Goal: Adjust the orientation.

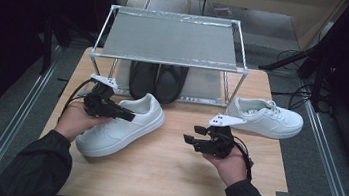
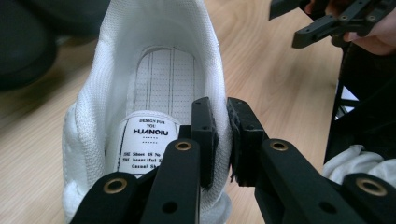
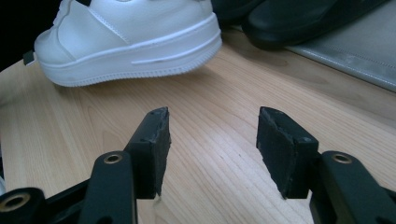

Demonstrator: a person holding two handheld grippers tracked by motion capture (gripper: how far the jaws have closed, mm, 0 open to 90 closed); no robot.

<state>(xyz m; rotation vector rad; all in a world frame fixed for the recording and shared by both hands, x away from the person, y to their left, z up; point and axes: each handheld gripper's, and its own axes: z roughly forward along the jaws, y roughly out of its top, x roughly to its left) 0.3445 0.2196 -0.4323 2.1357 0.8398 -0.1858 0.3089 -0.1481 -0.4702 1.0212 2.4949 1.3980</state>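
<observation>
A white sneaker (image 1: 118, 126) lies on the left of the wooden table (image 1: 167, 178), toe toward me. My left gripper (image 1: 127, 116) is shut on its collar: in the left gripper view one jaw is inside the white sneaker (image 2: 163, 79), the other outside, and my left gripper (image 2: 223, 121) pinches the padded side wall. My right gripper (image 1: 194, 134) hovers open over bare wood at centre right, holding nothing. In the right gripper view that gripper (image 3: 212, 135) points toward the white sneaker (image 3: 130, 37). A second white sneaker (image 1: 265, 119) sits at the right.
A metal-framed rack (image 1: 169, 39) stands at the back of the table, with a pair of black shoes (image 1: 158, 81) under its shelf. The second sneaker lies beside the rack's right leg. Dark floor and rails flank the table.
</observation>
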